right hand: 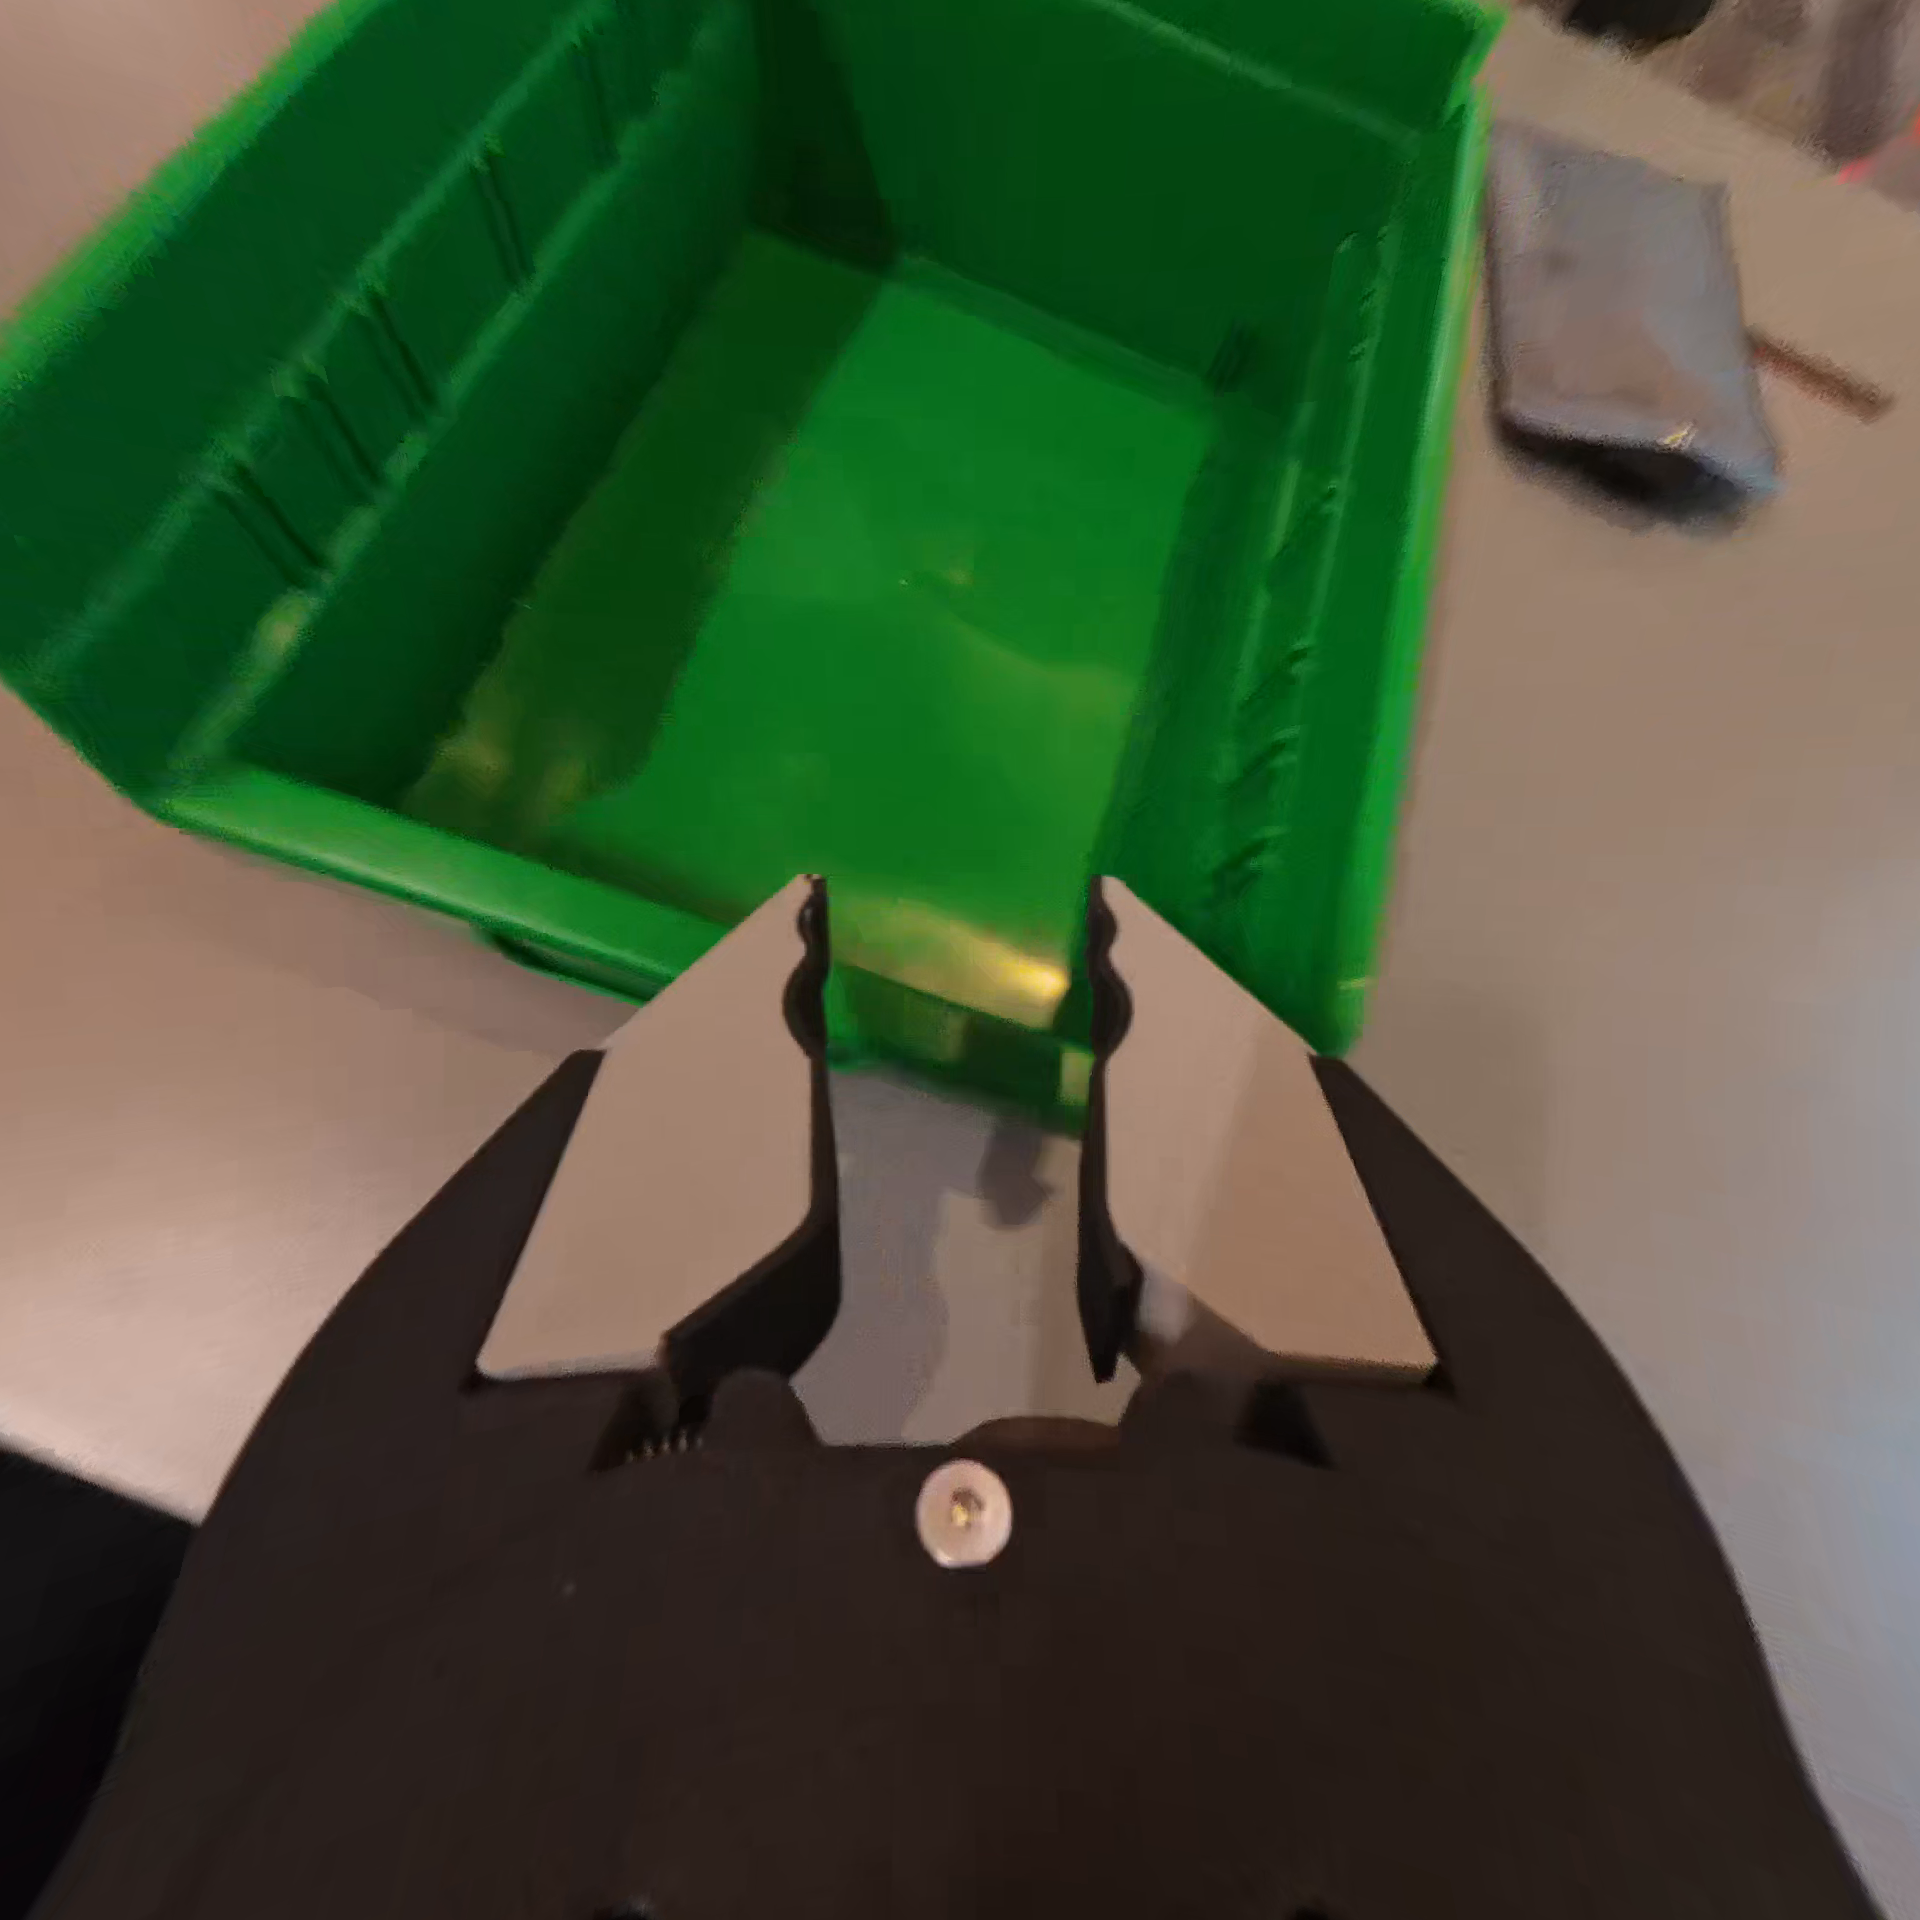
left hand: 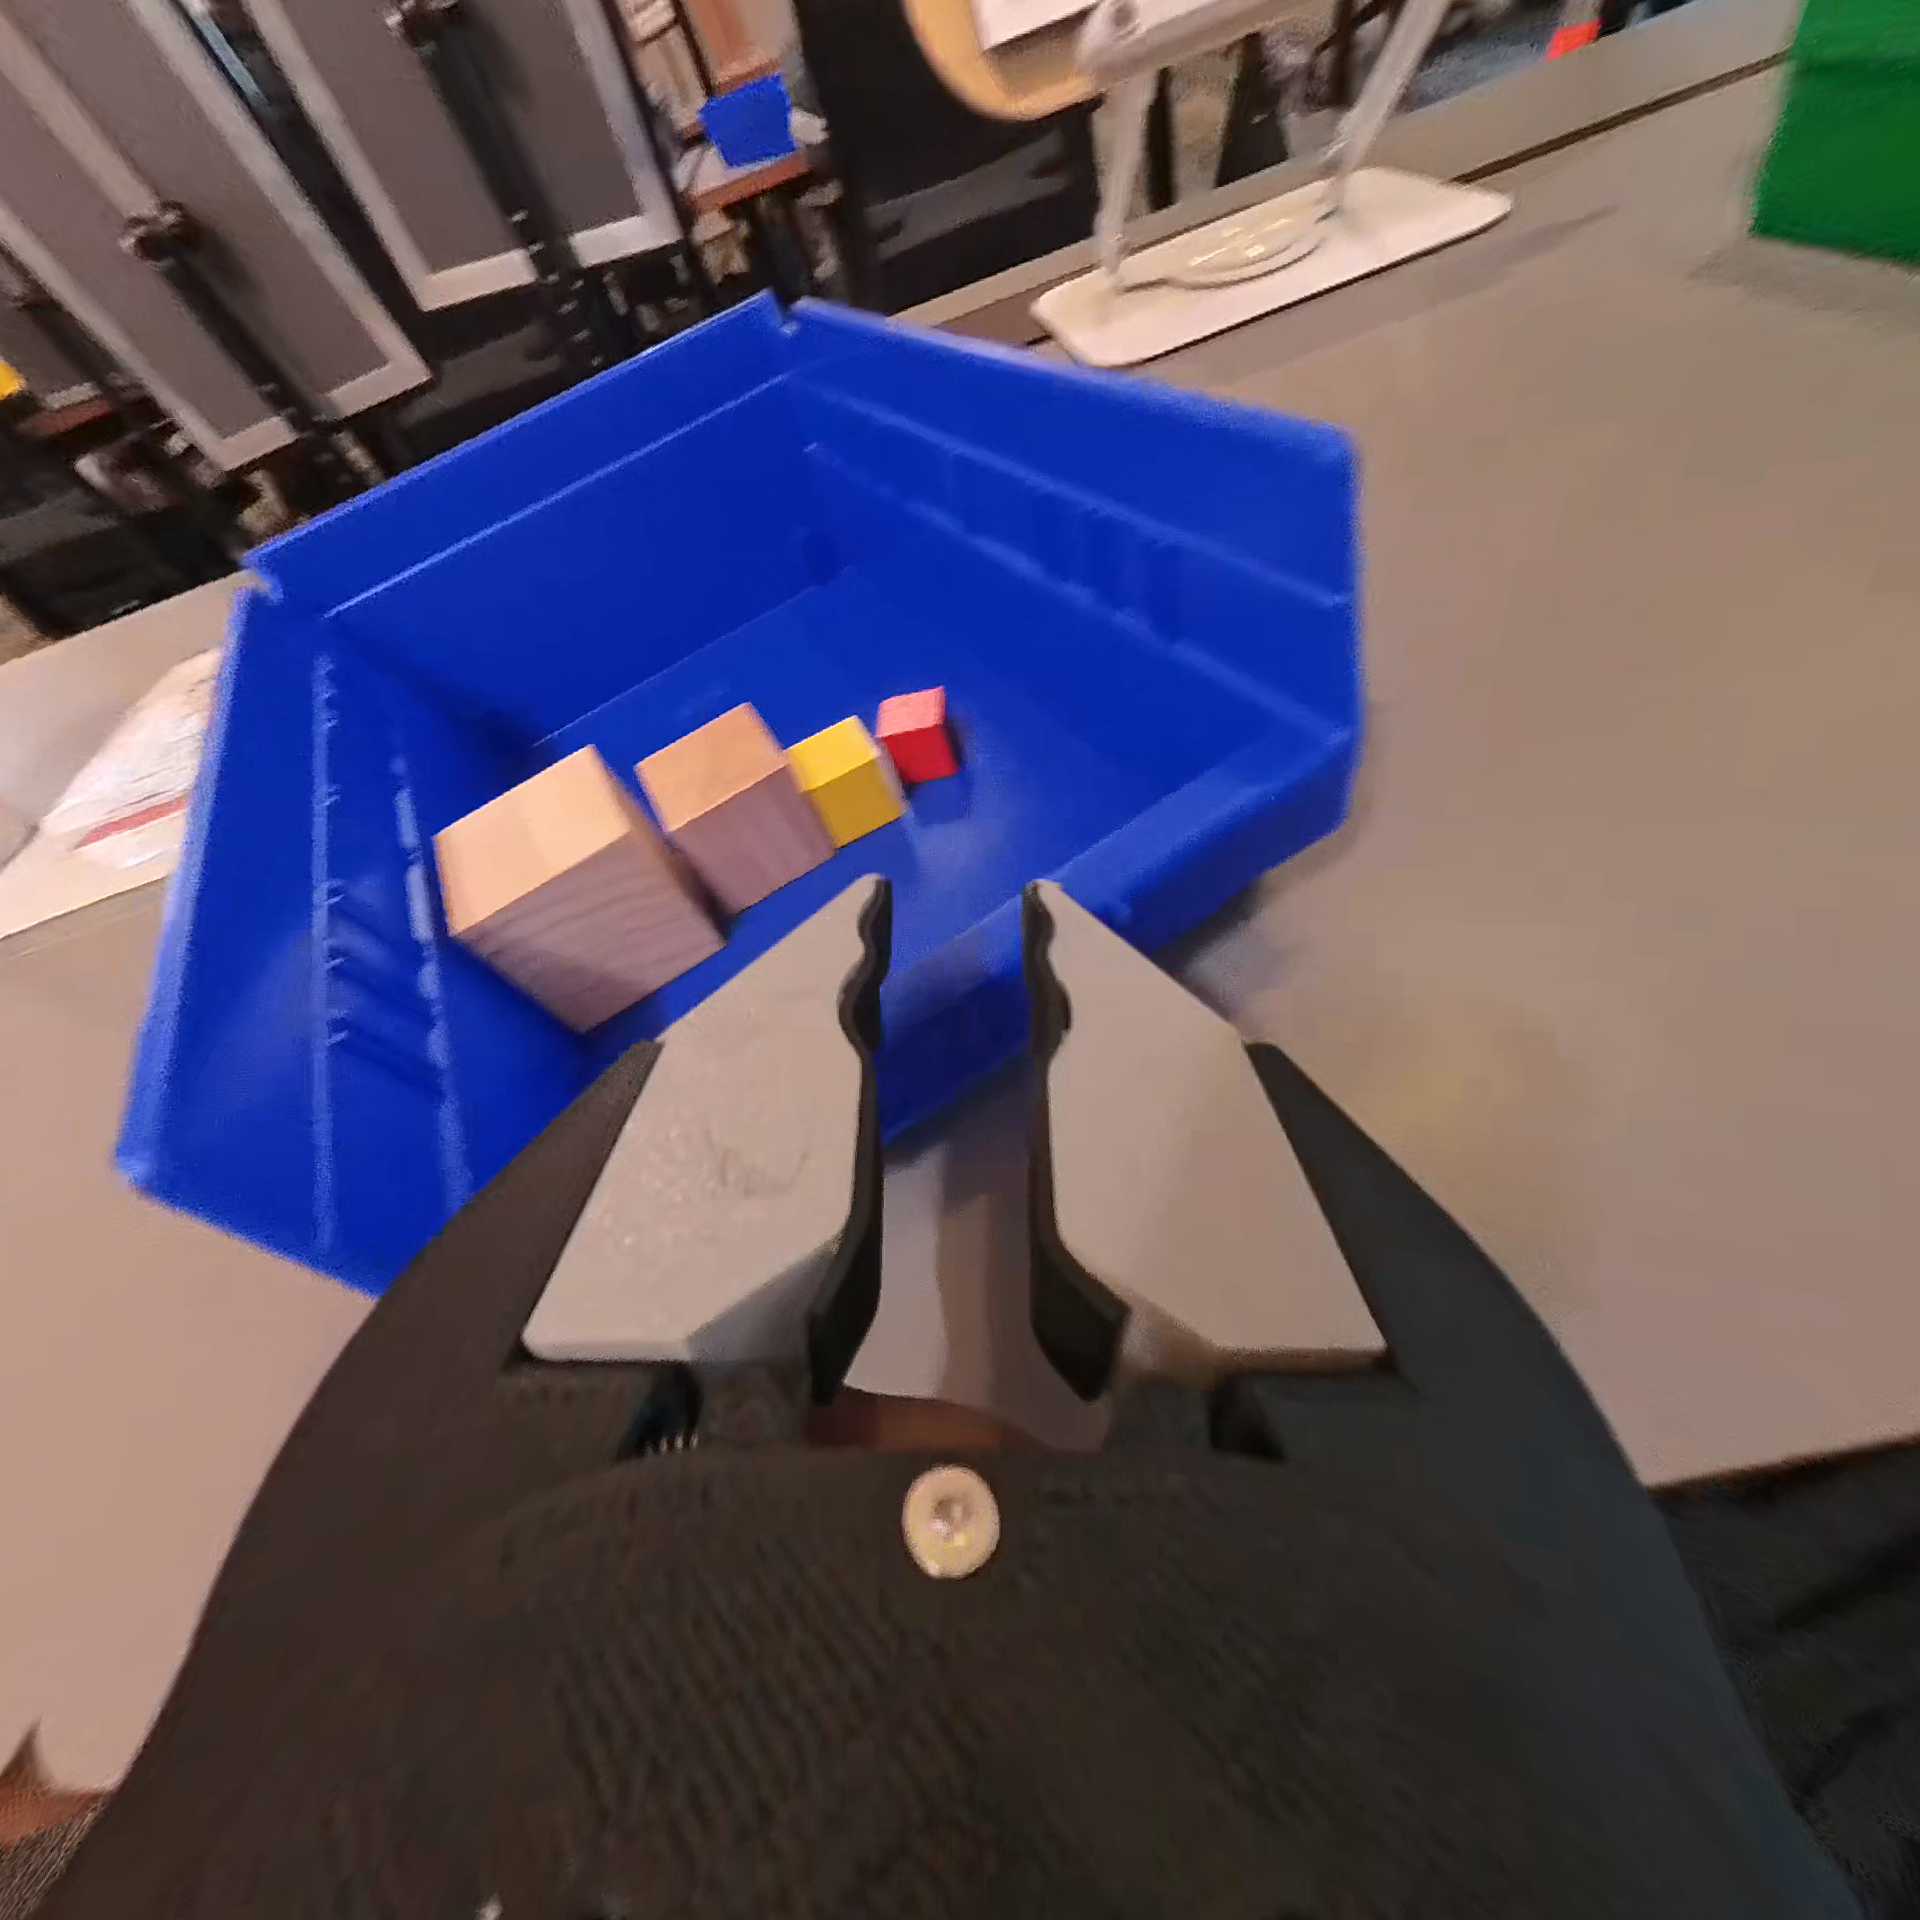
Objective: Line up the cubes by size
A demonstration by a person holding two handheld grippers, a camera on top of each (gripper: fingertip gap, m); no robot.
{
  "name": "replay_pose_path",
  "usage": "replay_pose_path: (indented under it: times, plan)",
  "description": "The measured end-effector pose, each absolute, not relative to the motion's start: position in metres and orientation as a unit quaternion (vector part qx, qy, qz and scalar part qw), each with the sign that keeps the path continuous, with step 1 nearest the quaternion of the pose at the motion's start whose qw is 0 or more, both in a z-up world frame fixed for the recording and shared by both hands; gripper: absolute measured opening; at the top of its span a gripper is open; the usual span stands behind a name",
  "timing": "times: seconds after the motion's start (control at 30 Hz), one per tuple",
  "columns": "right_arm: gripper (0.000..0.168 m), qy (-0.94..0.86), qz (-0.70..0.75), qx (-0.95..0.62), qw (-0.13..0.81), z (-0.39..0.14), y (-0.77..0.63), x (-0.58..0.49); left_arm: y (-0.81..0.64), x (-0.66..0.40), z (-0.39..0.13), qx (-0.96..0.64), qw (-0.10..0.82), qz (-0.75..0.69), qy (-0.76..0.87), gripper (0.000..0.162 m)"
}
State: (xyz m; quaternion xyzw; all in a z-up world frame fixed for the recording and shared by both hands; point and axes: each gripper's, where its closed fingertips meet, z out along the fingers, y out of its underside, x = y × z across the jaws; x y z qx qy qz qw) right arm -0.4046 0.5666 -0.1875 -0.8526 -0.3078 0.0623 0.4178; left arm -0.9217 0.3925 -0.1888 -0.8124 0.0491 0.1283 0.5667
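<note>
In the left wrist view a blue bin (left hand: 1091, 582) holds a row of cubes, from largest to smallest: a large wooden cube (left hand: 566, 883), a smaller wooden cube (left hand: 727, 800), a yellow cube (left hand: 847, 779) and a red cube (left hand: 916, 732). My left gripper (left hand: 956, 899) is open and empty, above the bin's near wall, right of the row. In the right wrist view my right gripper (right hand: 956, 894) is open and empty, above the near wall of a green bin (right hand: 343, 343). No cube shows in the green bin.
The bins stand on a grey table (left hand: 1610, 727). A white stand with a flat base (left hand: 1278, 249) is behind the blue bin. The green bin's corner (left hand: 1849, 135) shows at far right. White paper (left hand: 114, 800) lies left of the blue bin. A grey folded cloth (right hand: 1621, 332) lies right of the green bin.
</note>
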Motion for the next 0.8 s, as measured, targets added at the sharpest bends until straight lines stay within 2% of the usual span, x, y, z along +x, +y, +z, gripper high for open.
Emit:
replay_pose_path:
  times: [0.1, 0.17, 0.23, 0.27, 0.4, 0.5, 0.53, 0.57, 0.8]
  plan:
    - [0.058, -0.337, 0.191, -0.819, 0.423, -0.176, 0.542, -0.438, 0.390, -0.957, -0.194, -0.816, 0.556, 0.156, 0.018, 0.020]
    - [0.065, -0.382, 0.281, -0.778, 0.412, -0.167, 0.514, -0.472, 0.390, -0.975, -0.193, -0.815, 0.557, 0.160, 0.008, 0.007]
    - [0.066, -0.403, 0.310, -0.751, 0.422, -0.160, 0.502, -0.490, 0.388, -0.994, -0.193, -0.823, 0.542, 0.170, -0.006, 0.017]
    - [0.067, -0.412, 0.307, -0.743, 0.428, -0.159, 0.500, -0.495, 0.387, -0.999, -0.193, -0.829, 0.533, 0.169, -0.008, 0.028]
    - [0.069, -0.437, 0.278, -0.741, 0.428, -0.174, 0.500, -0.509, 0.386, -0.963, -0.183, -0.837, 0.541, 0.082, 0.018, 0.050]
    - [0.062, -0.430, 0.213, -0.760, 0.439, -0.196, 0.518, -0.508, 0.385, -0.905, -0.175, -0.822, 0.565, 0.024, 0.069, 0.057]
    - [0.050, -0.426, 0.188, -0.761, 0.452, -0.197, 0.526, -0.507, 0.386, -0.888, -0.175, -0.818, 0.569, 0.013, 0.084, 0.058]
    - [0.046, -0.425, 0.168, -0.760, 0.462, -0.197, 0.531, -0.507, 0.389, -0.873, -0.176, -0.816, 0.570, 0.009, 0.095, 0.058]
    - [0.052, -0.437, 0.147, -0.755, 0.466, -0.197, 0.534, -0.531, 0.435, -0.832, -0.191, -0.822, 0.555, 0.035, 0.120, 0.058]
